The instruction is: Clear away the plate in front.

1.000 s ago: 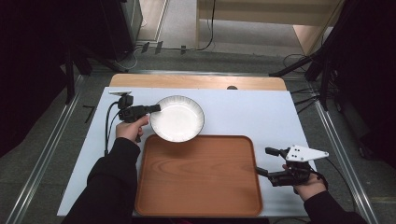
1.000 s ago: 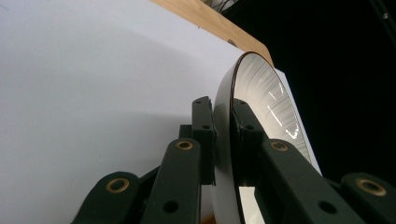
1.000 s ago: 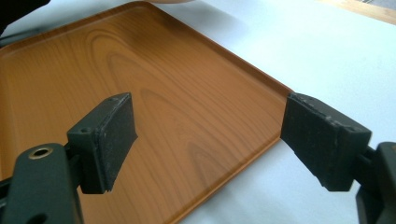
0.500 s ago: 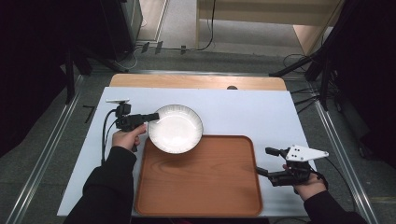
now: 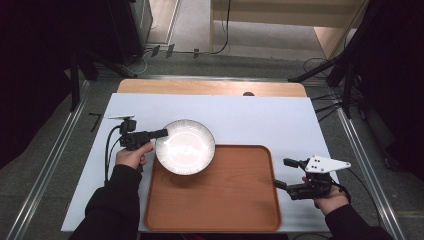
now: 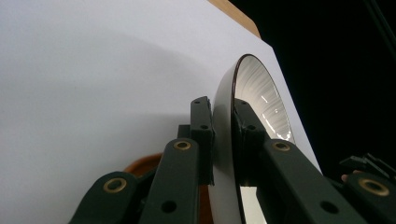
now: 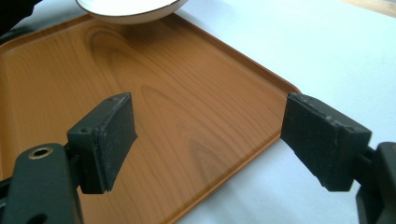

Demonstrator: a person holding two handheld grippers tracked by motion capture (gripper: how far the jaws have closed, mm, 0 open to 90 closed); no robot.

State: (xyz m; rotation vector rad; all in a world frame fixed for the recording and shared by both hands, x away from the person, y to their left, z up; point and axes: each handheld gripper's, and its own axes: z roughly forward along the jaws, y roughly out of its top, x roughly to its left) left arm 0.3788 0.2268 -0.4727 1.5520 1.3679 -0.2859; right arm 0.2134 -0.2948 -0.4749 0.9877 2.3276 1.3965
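High view: the left tongs [image 5: 161,133] clamp the rim of a white bowl [image 5: 185,146] over the wooden tray's [image 5: 220,205] far-left corner on the bench [image 5: 260,120]. Left gripper view: jaws pinch the bowl's rim. Right gripper view: the right tongs [image 7: 208,140] gape wide at the tray's edge.

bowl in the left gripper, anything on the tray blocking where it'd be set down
Nothing visible does. The left gripper grips the white bowl by its rim over the wooden tray's far left corner. The right gripper waits open at the tray's right edge.
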